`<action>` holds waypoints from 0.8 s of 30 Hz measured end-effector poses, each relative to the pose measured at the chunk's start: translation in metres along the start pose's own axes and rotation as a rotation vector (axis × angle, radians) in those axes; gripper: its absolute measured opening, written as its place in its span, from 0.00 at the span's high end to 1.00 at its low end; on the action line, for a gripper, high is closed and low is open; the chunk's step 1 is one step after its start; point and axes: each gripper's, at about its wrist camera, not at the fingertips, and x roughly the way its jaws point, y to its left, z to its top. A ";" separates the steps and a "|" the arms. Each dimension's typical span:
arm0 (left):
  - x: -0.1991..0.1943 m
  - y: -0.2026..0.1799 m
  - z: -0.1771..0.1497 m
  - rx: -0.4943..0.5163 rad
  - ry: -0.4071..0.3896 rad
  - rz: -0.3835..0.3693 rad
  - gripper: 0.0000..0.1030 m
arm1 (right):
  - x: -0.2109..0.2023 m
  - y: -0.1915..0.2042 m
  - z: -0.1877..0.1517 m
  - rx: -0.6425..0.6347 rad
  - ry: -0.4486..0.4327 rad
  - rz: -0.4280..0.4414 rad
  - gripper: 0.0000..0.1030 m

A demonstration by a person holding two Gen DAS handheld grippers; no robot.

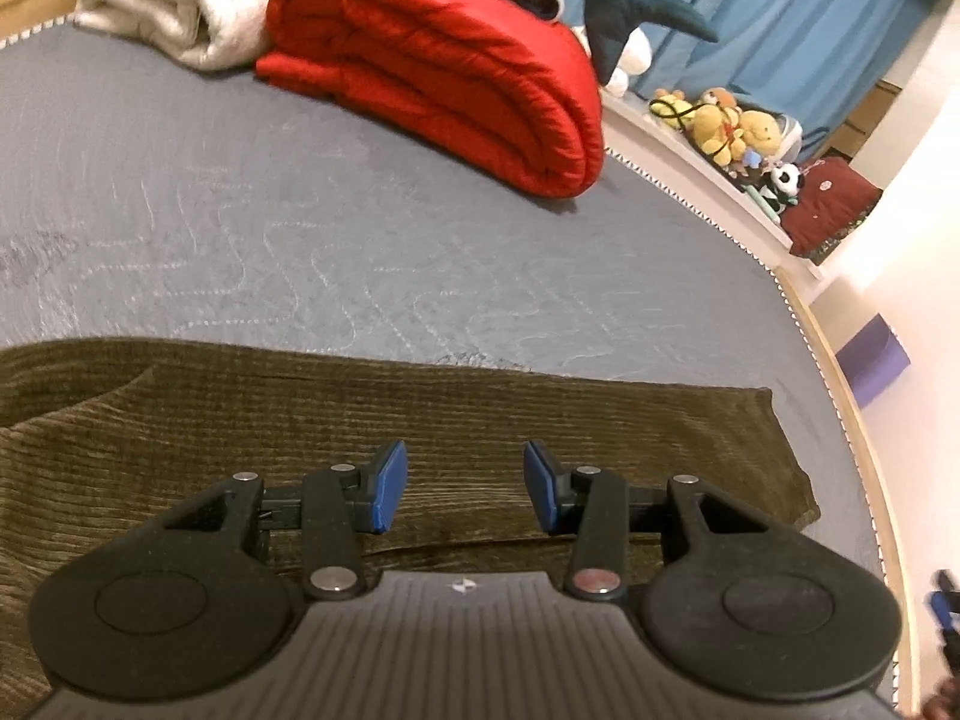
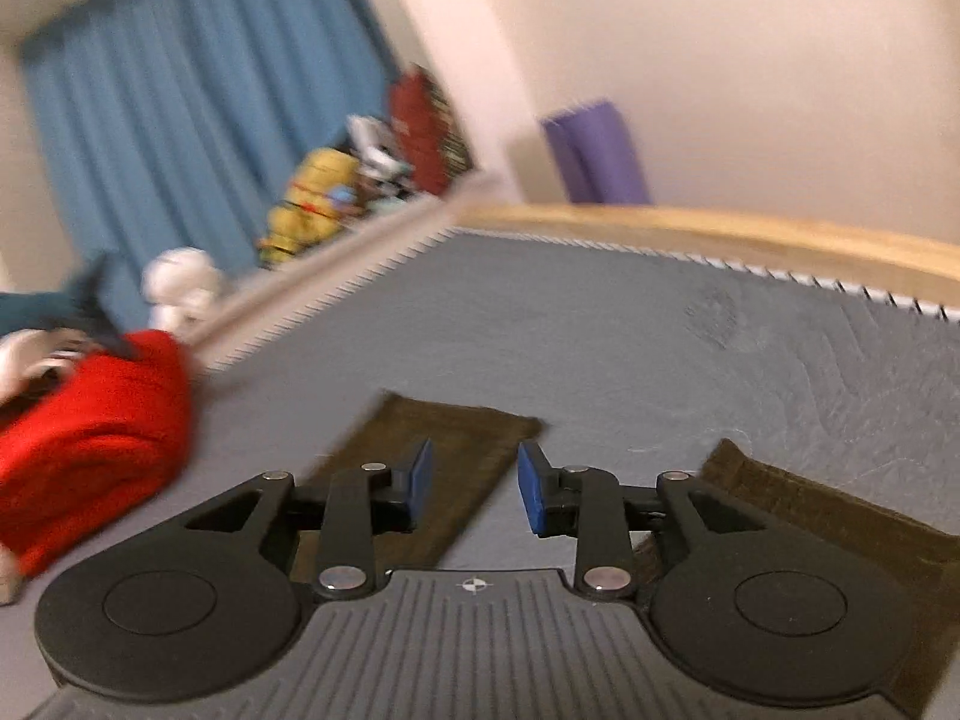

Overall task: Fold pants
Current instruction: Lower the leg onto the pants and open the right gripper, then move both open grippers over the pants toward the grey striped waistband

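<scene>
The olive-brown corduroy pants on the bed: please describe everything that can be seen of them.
The olive-brown ribbed corduroy pants lie flat on the grey quilted bed cover, unfolded. In the left wrist view one leg stretches across the bed and ends in a hem near the wooden bed edge. In the right wrist view, which is blurred, two leg ends lie apart with bare cover between them. The left claw and the right claw are both open above the cloth, holding nothing.

Warm, even indoor light is seen in both views, with the wall (image 1: 900, 150) washed out at right. Strong motion blur is shown in the right wrist view, especially at left, where the curtain (image 2: 180, 120) is smeared. Straight edges are bowed by fisheye distortion.
</scene>
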 end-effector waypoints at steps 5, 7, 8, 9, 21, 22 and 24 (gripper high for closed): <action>-0.036 -0.013 -0.012 0.054 -0.056 -0.008 0.63 | -0.092 0.031 0.000 -0.087 -0.064 0.171 0.57; -0.053 -0.017 -0.017 0.093 -0.078 -0.007 0.68 | -0.120 0.036 -0.006 -0.100 -0.078 0.211 0.55; -0.061 -0.018 -0.019 0.109 -0.090 -0.009 0.71 | -0.130 0.037 -0.008 -0.096 -0.071 0.231 0.54; -0.072 -0.019 -0.022 0.133 -0.106 -0.009 0.71 | -0.135 0.037 -0.010 -0.094 -0.060 0.249 0.54; -0.139 0.020 -0.065 0.391 -0.098 0.017 0.72 | -0.155 0.054 -0.040 -0.254 0.041 0.357 0.44; -0.138 0.028 -0.072 0.409 -0.103 0.012 0.72 | -0.155 0.056 -0.042 -0.284 0.031 0.367 0.40; -0.132 0.045 -0.089 0.442 -0.123 0.022 0.72 | -0.156 0.059 -0.049 -0.355 0.005 0.388 0.32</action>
